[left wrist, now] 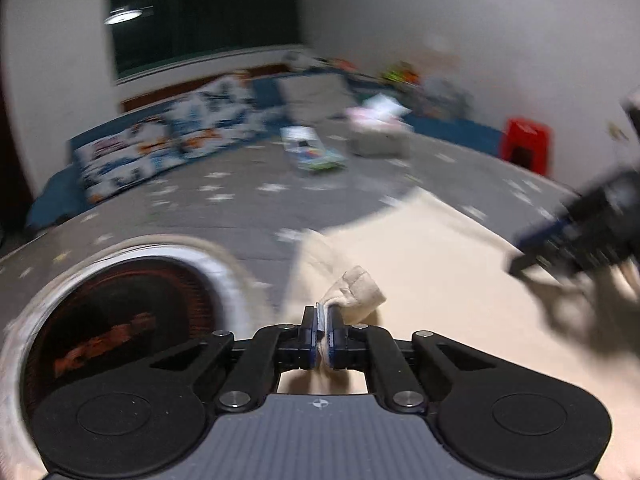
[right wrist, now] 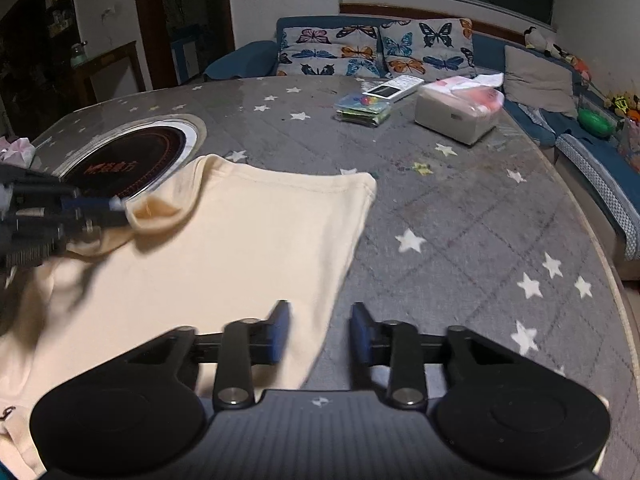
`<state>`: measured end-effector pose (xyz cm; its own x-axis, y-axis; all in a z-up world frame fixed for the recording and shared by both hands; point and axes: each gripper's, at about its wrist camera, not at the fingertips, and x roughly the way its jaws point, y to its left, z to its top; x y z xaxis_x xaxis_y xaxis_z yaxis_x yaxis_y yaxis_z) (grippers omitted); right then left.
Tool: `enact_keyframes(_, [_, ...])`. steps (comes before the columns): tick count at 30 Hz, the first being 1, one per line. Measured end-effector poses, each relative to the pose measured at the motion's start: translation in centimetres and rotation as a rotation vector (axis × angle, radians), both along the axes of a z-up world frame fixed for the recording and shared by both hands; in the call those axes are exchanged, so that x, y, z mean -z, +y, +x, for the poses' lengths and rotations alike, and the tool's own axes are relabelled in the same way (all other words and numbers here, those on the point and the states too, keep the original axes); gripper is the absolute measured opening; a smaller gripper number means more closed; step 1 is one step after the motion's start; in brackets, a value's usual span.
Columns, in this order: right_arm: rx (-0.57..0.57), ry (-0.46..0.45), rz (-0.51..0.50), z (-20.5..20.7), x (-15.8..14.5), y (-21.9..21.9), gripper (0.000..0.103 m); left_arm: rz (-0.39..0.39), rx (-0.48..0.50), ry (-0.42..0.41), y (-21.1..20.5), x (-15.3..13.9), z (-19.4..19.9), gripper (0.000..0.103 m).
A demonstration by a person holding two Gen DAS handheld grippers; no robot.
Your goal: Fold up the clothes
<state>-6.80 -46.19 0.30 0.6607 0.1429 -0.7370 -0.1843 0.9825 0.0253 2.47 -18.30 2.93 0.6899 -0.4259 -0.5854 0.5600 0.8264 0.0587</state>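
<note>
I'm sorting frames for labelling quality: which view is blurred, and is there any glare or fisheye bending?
Left wrist view: heavy motion blur on the sofa and right gripper; the left gripper, shut on the cream shirt, stays sharp; a lamp glares in the window. Right wrist view: mostly sharp, table edge bowed by the fisheye.
</note>
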Motion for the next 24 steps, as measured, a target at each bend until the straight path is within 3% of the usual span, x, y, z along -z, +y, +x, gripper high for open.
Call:
enact_keyframes(7, [-0.015, -0.019, -0.023, 3.0, 0.1, 1.7, 0.016, -0.103, -0.26, 0.058, 6.4, -1.0, 5.0, 0.005])
enact_keyframes(9, [-0.027, -0.028, -0.037, 4.2, 0.2, 2.6, 0.014, -0.098, -0.303, 0.063, 7.6, -0.6, 6.0, 0.005])
enact_keyframes(19, [-0.03, -0.048, -0.032, 9.7, 0.7, 5.7, 0.016, -0.11, -0.439, 0.148, 11.8, 0.8, 11.1, 0.007])
enact_keyframes(24, [-0.046, -0.053, -0.039, 10.2, 0.4, 6.2, 0.021, -0.109, -0.51, 0.151, 14.2, 0.3, 10.4, 0.009])
